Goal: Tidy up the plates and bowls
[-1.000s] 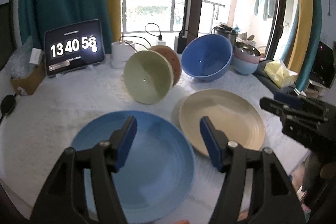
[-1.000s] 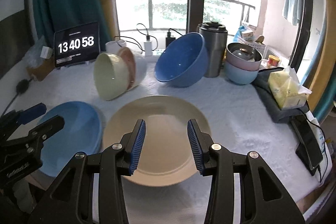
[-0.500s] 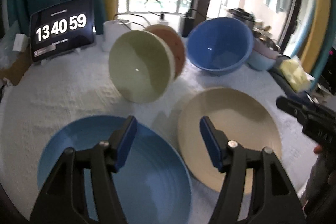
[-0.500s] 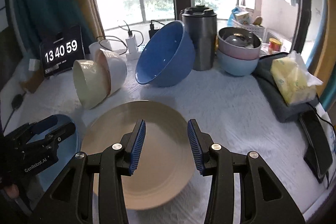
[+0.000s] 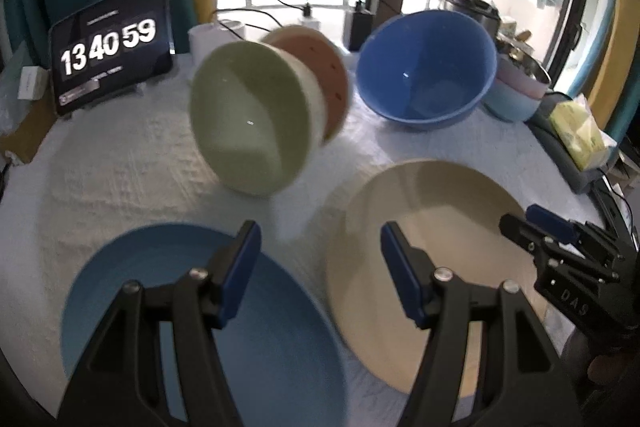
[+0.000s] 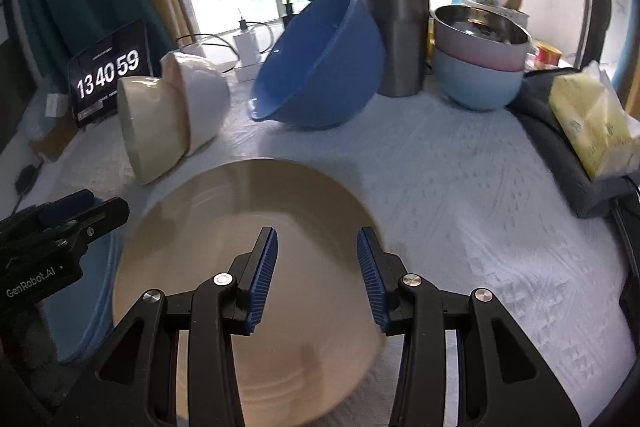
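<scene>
A blue plate (image 5: 168, 307) lies at the near left and a beige plate (image 5: 432, 227) beside it on the white cloth. My left gripper (image 5: 320, 247) is open and empty, above the gap between the two plates. My right gripper (image 6: 316, 259) is open and empty over the beige plate (image 6: 248, 227). A green bowl (image 5: 248, 123) lies tipped on its side, nested with a pink bowl (image 5: 320, 63). A large blue bowl (image 5: 428, 71) leans tilted behind. The right gripper shows in the left wrist view (image 5: 536, 227), and the left gripper in the right wrist view (image 6: 80, 211).
A tablet clock (image 5: 112, 43) stands at the back left. A steel tumbler (image 6: 396, 31) stands behind the blue bowl (image 6: 320, 67). Stacked pink and light-blue bowls (image 6: 476, 67), a yellow tissue pack (image 6: 592, 123) and a dark cloth sit at the right. Chargers and cables lie by the window.
Both grippers have moved forward and lower over the table. The bowls look nearer. The right gripper has shifted right over the beige plate. Both stay open.
</scene>
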Motion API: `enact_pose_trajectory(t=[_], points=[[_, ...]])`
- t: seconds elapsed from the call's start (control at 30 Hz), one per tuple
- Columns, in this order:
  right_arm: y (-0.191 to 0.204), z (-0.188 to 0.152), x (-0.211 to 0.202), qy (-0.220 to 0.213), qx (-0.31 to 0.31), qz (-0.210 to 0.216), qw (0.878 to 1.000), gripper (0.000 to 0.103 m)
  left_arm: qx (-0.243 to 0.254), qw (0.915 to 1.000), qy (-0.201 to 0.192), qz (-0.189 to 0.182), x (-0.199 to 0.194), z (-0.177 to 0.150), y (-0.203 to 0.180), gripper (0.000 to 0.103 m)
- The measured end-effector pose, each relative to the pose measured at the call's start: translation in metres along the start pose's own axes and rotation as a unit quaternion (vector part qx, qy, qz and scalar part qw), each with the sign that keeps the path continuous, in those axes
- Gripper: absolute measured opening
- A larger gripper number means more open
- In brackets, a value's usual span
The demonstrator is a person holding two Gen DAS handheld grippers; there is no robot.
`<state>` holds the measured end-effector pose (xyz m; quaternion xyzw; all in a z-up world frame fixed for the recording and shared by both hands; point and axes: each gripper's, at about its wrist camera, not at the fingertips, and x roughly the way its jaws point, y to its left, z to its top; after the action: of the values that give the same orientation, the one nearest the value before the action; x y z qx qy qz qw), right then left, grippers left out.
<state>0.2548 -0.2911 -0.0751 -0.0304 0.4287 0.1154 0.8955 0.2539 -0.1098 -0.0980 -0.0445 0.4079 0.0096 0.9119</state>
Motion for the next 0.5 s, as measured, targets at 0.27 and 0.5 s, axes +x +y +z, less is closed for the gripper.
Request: enact_pose_trajectory(t=[0.27,0.5], points=[[-0.029,-0.016,0.003,0.019,0.036,0.0,0.999,0.044,0.016,0.9992,0.037,0.003,0.02,-0.006,-0.018,0.064],[-0.03,-0.02,0.012,0.038,0.039,0.006,0.999,0.019,0.037,0.9974,0.062,-0.003,0.031,-0.018,-0.035,0.064]])
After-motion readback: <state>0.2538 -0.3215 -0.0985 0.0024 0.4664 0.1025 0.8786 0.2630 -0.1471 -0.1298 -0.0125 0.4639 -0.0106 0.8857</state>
